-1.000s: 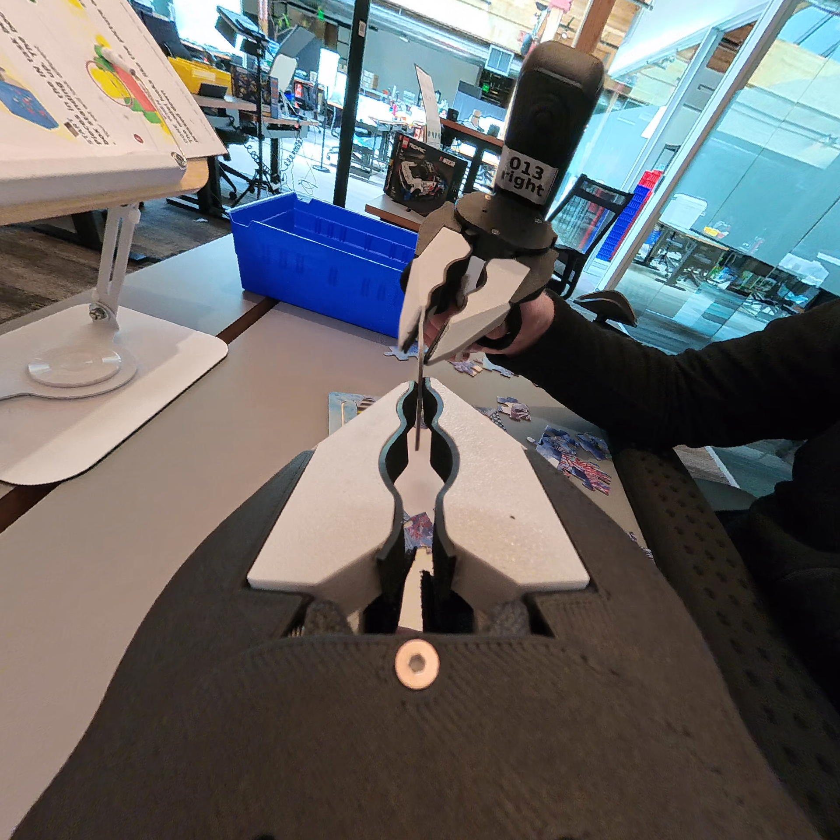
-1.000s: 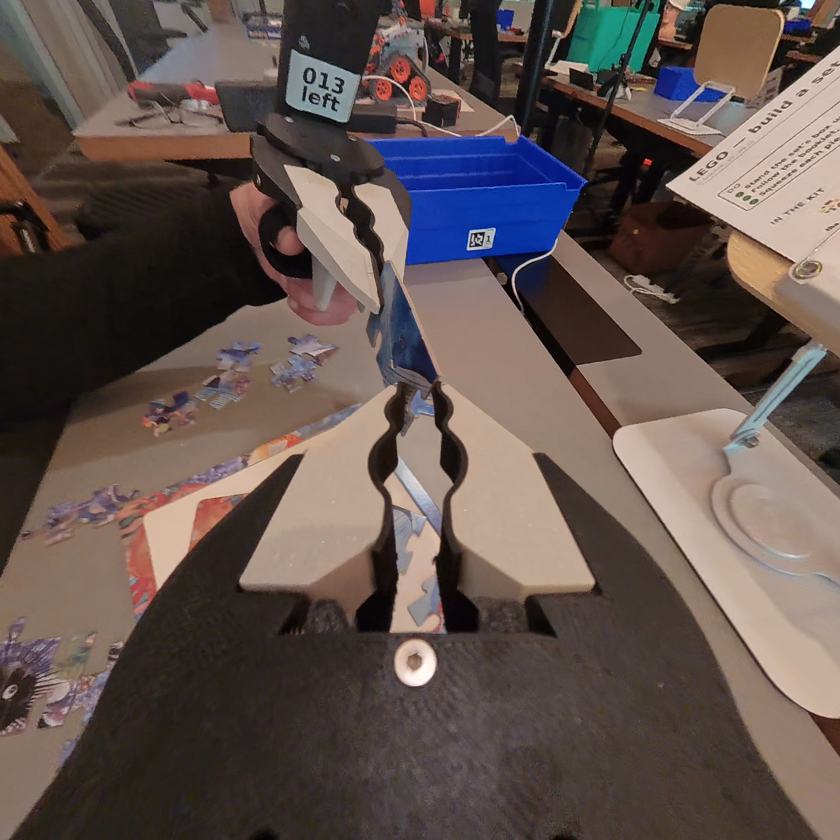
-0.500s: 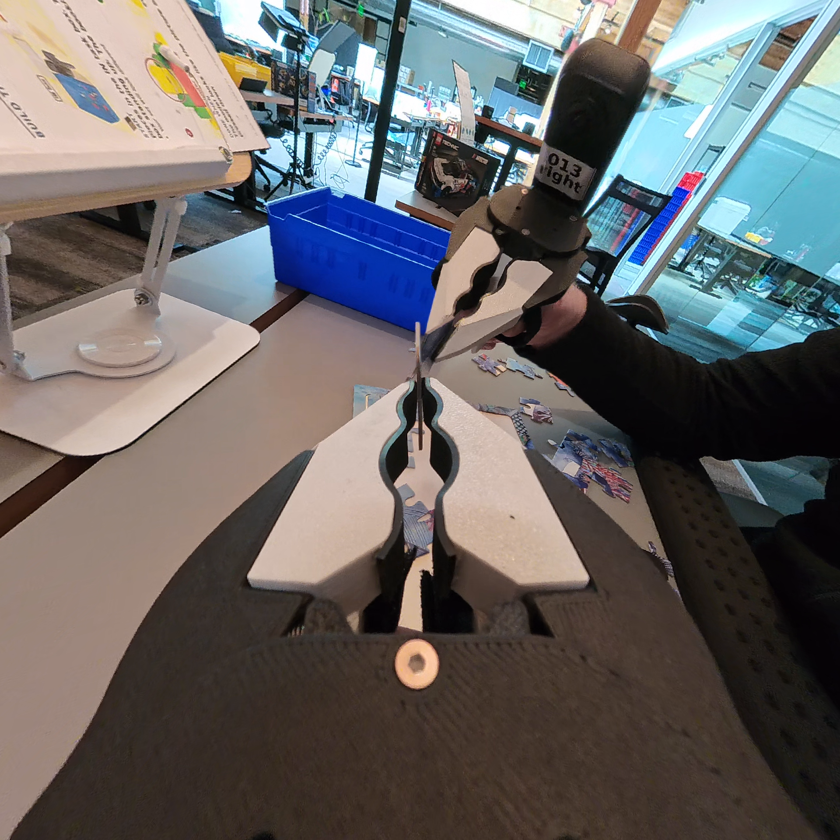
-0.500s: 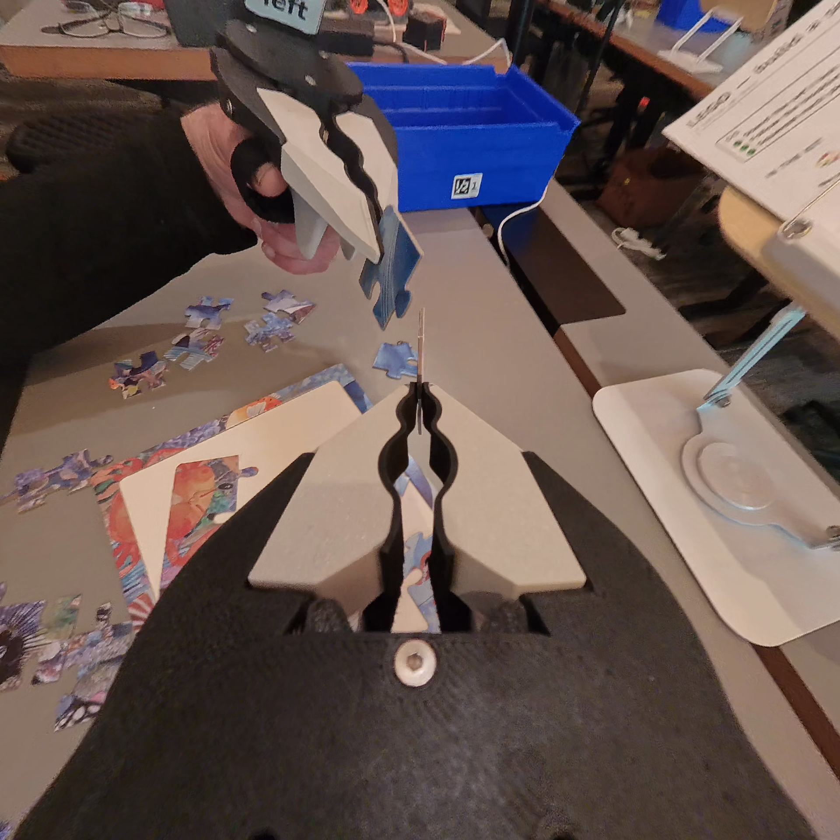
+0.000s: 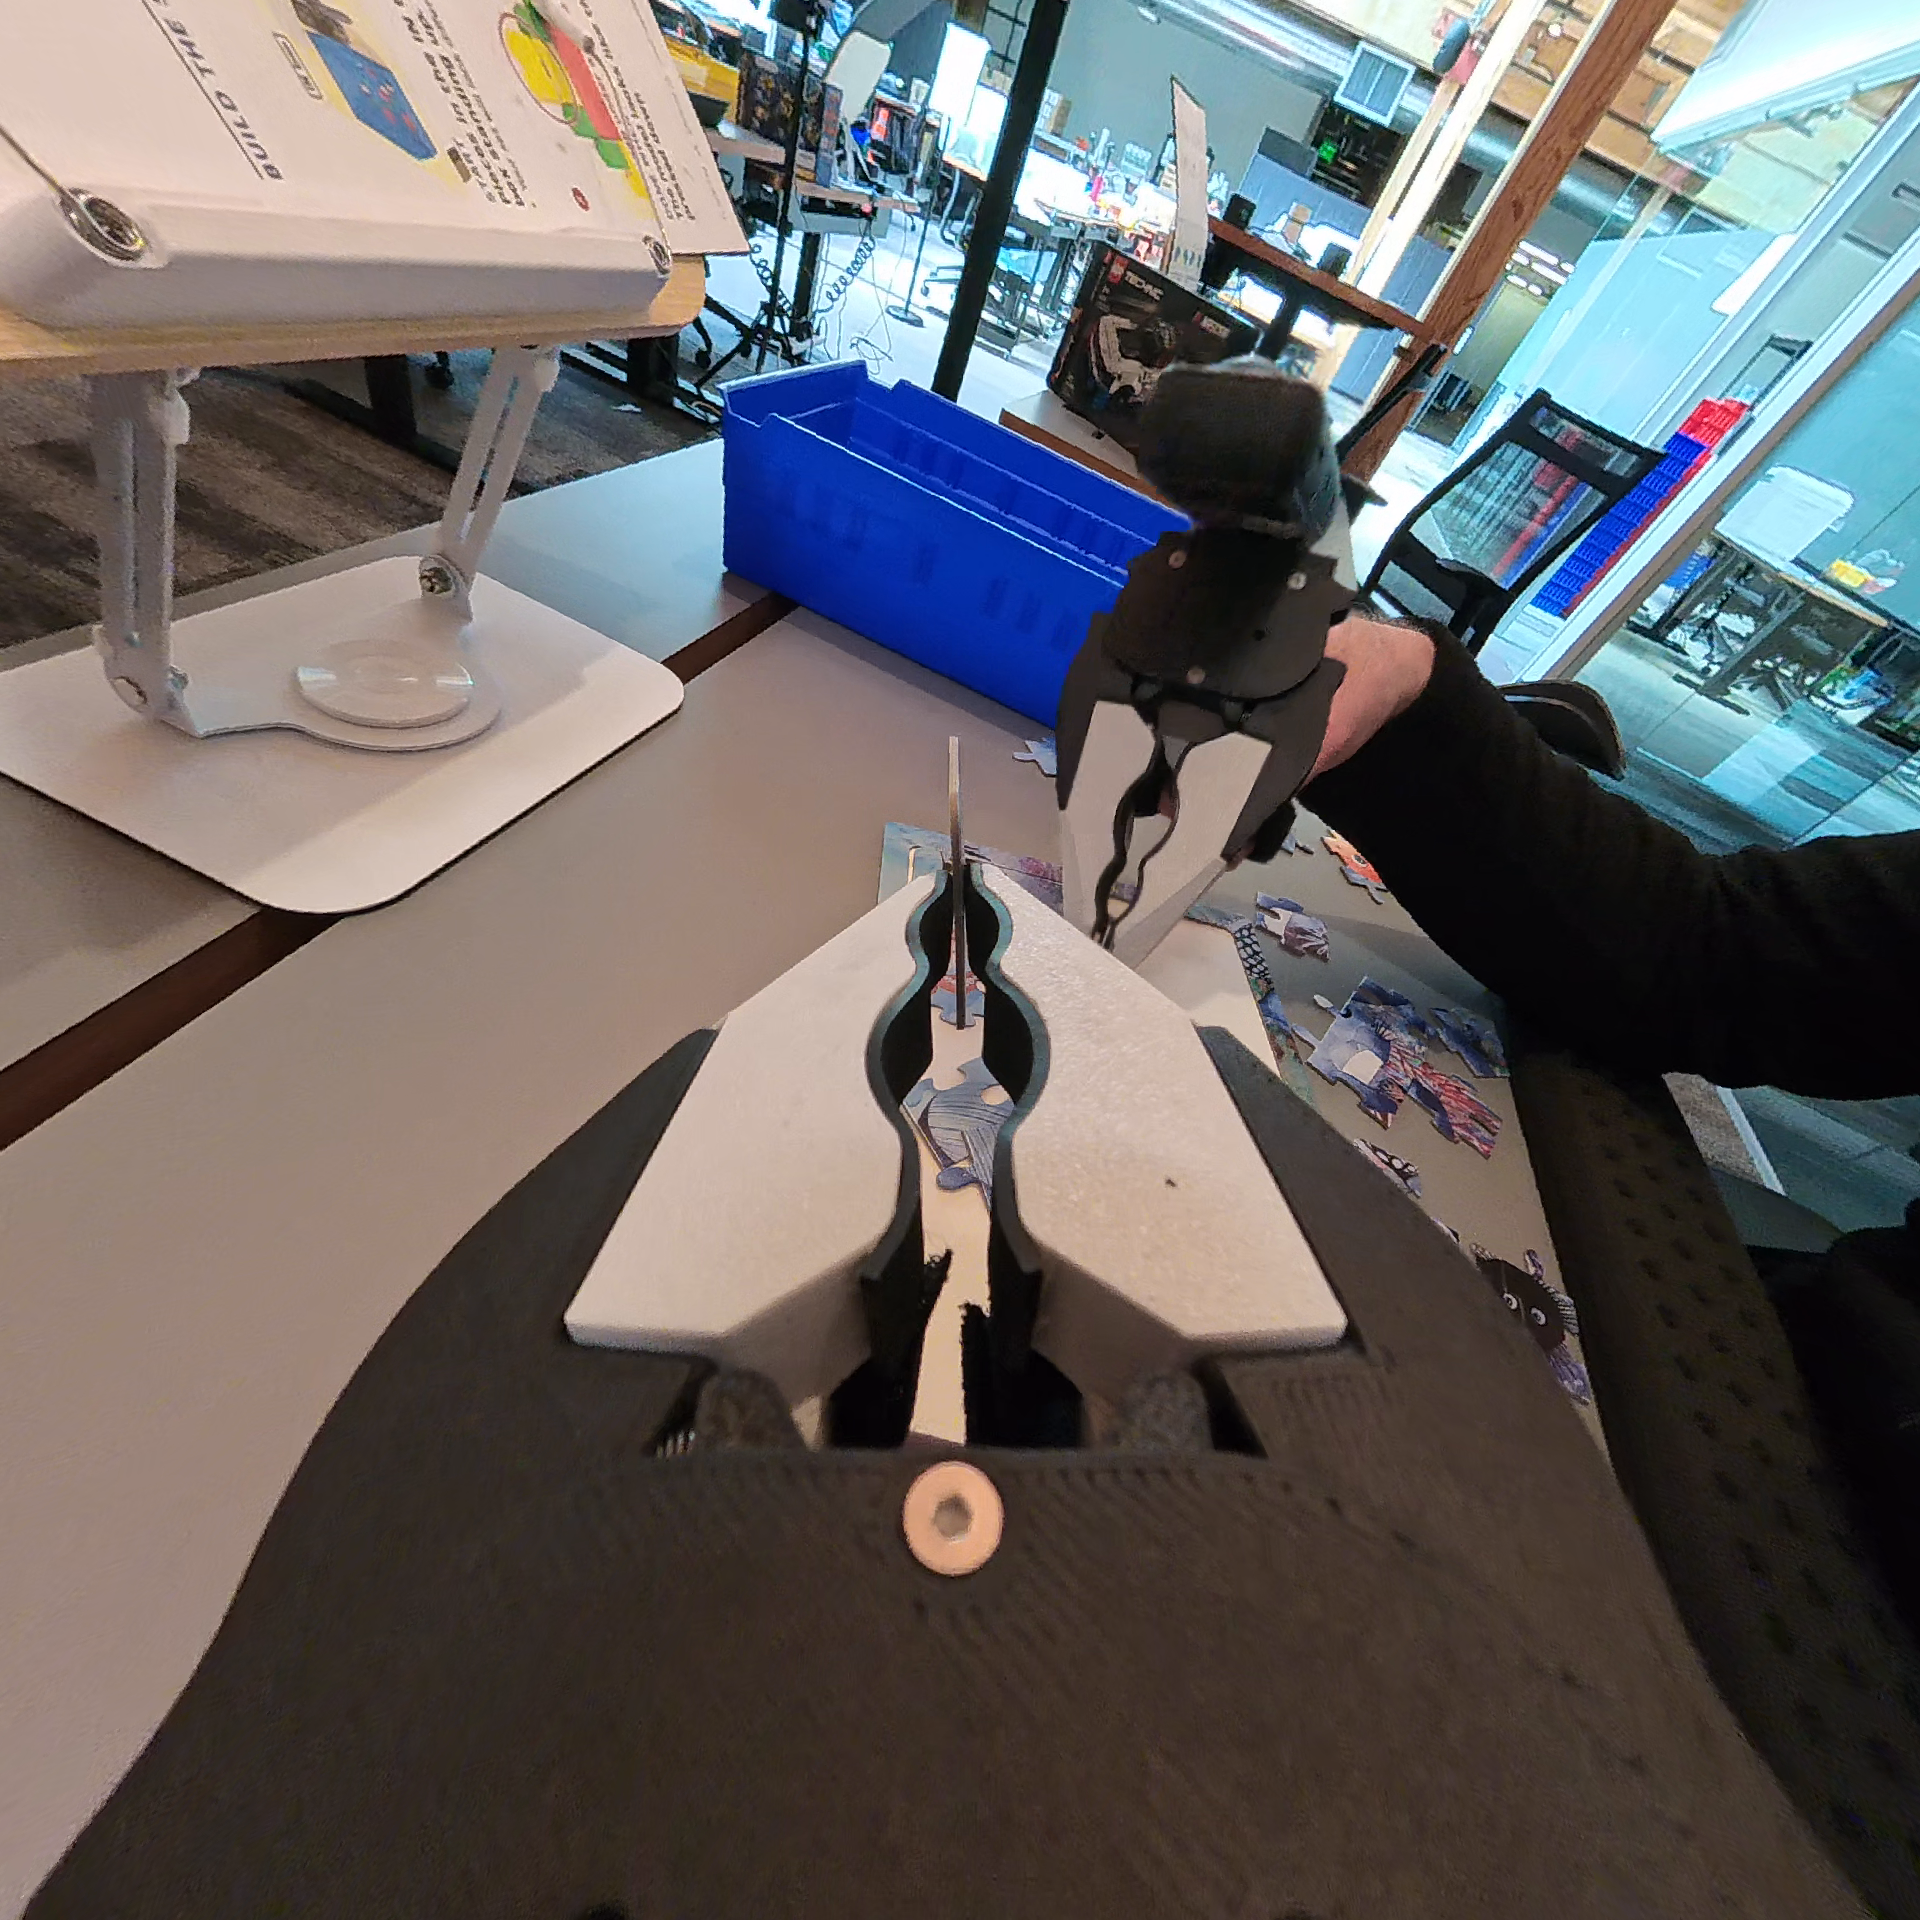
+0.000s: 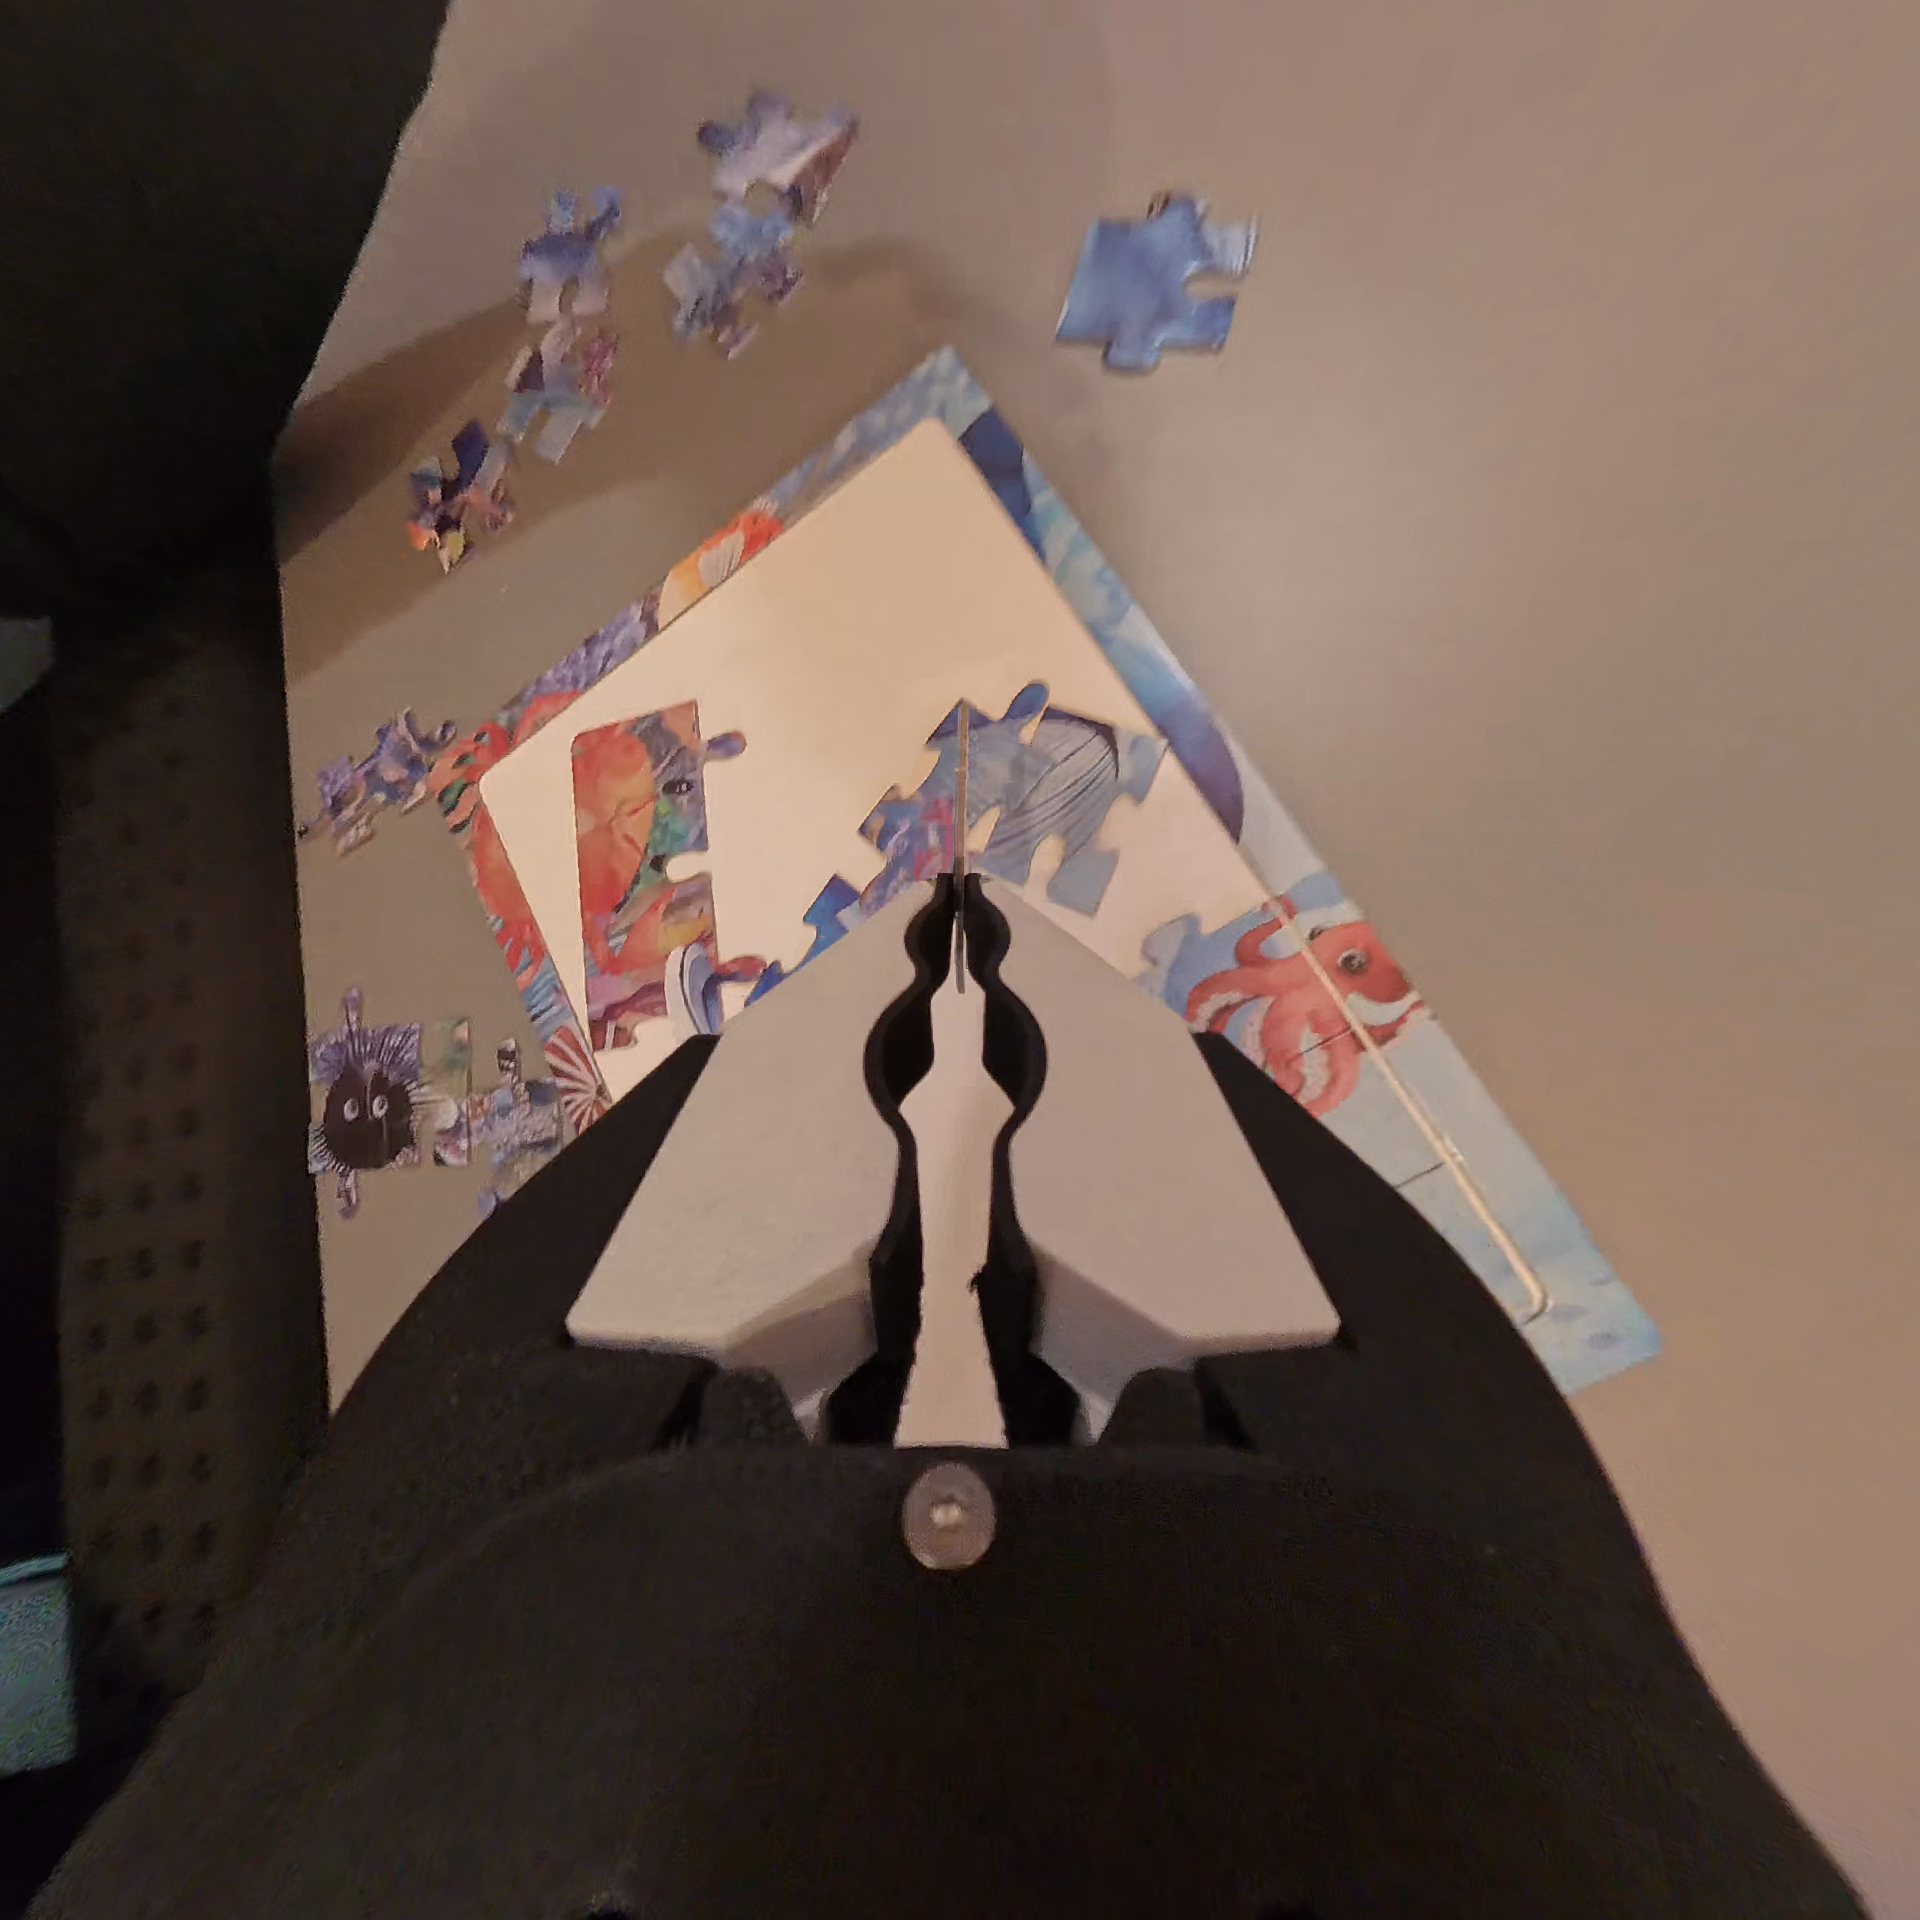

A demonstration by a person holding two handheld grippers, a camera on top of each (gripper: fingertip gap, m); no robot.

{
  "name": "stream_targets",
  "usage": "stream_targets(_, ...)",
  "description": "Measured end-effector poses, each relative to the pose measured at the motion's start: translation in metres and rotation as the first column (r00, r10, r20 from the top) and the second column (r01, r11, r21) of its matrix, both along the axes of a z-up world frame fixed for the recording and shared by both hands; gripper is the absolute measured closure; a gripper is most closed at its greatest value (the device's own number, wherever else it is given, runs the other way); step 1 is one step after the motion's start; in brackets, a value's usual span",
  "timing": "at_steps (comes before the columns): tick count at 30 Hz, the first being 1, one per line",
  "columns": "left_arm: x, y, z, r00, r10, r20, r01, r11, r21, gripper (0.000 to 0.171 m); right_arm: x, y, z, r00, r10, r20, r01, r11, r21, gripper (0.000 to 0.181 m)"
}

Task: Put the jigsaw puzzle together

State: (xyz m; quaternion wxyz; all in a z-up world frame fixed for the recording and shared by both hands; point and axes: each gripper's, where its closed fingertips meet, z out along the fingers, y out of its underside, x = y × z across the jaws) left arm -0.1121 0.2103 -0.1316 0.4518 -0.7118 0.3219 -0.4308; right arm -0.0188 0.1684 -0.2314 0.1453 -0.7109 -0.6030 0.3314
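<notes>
Both tongs pinch a puzzle piece edge-on. The left tongs (image 5: 958, 883) hold their piece (image 5: 954, 831) upright above the worktop (image 5: 436, 1049). The right tongs (image 6: 961, 888) point down over the puzzle tray (image 6: 831, 582), their piece (image 6: 963, 800) at 12 o'clock, over a blue cluster (image 6: 1049, 800) already laid. Judged step: placing. Next, the right piece needs laying flat and its tabs matched.
</notes>
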Motion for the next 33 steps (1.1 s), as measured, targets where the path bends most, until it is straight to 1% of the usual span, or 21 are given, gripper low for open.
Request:
stream_targets(3,-0.001,0.001,-0.002,1.000,0.006,-0.008,-0.006,1.000,-0.004,0.171,0.008,-0.008,-0.017,0.996,0.022,0.083,-0.016,0.998,-0.065,0.181)
stream_targets(6,0.000,0.002,-0.004,1.000,0.007,-0.016,-0.007,1.000,-0.008,0.171,0.017,-0.012,-0.031,0.986,0.037,0.165,-0.023,0.996,-0.088,0.181)
stream_targets(11,0.001,0.002,-0.005,1.000,0.008,-0.023,-0.008,1.000,-0.010,0.171,0.029,-0.007,-0.033,0.978,0.008,0.209,0.011,0.996,-0.090,0.180)
stream_targets(12,0.001,0.002,-0.006,1.000,0.007,-0.023,-0.008,1.000,-0.012,0.171,0.032,-0.004,-0.035,0.975,-0.002,0.222,0.019,0.997,-0.074,0.177)
stream_targets(14,0.001,0.002,-0.006,1.000,0.007,-0.028,-0.008,1.000,-0.012,0.171,0.036,0.005,-0.037,0.968,-0.041,0.248,0.051,0.998,-0.034,0.152)
stream_targets(16,0.002,0.002,-0.007,0.999,0.008,-0.033,-0.008,1.000,-0.014,0.171,0.036,0.013,-0.034,0.967,-0.077,0.244,0.079,0.997,0.003,0.147)
stream_targets(18,0.001,0.002,-0.007,0.999,0.009,-0.034,-0.010,1.000,-0.013,0.171,0.031,0.020,-0.027,0.970,-0.101,0.220,0.089,0.994,0.064,0.138)
stream_targets(19,0.001,0.002,-0.007,0.999,0.010,-0.034,-0.010,1.000,-0.013,0.171,0.026,0.021,-0.022,0.977,-0.092,0.194,0.074,0.993,0.095,0.139)
stream_targets(21,0.001,0.003,-0.007,0.999,0.011,-0.033,-0.011,1.000,-0.014,0.171,0.013,0.008,-0.018,0.985,-0.038,0.167,0.023,0.996,0.089,0.145)
stream_targets(23,0.002,0.003,-0.008,0.999,0.010,-0.036,-0.010,1.000,-0.015,0.171,0.003,-0.005,-0.027,0.979,0.008,0.204,-0.025,0.996,0.081,0.145)
stream_targets(25,0.003,0.002,-0.008,0.999,0.007,-0.039,-0.007,1.000,-0.015,0.171,-0.004,-0.014,-0.041,0.964,0.033,0.264,-0.056,0.995,0.078,0.141)
stream_targets(26,0.003,0.002,-0.008,0.999,0.006,-0.039,-0.007,1.000,-0.015,0.171,-0.010,-0.018,-0.045,0.962,0.042,0.269,-0.064,0.995,0.075,0.141)
stream_targets(28,0.003,0.002,-0.008,0.999,0.008,-0.039,-0.008,1.000,-0.015,0.171,-0.019,-0.023,-0.051,0.959,0.044,0.280,-0.066,0.995,0.069,0.142)
stream_targets(29,0.003,0.002,-0.008,0.999,0.008,-0.038,-0.009,1.000,-0.015,0.171,-0.022,-0.021,-0.051,0.961,0.031,0.275,-0.057,0.995,0.087,0.145)
stream_targets(33,0.002,0.002,-0.007,0.999,0.009,-0.035,-0.010,1.000,-0.014,0.171,-0.025,-0.019,-0.053,0.954,0.003,0.299,-0.042,0.991,0.124,0.146)
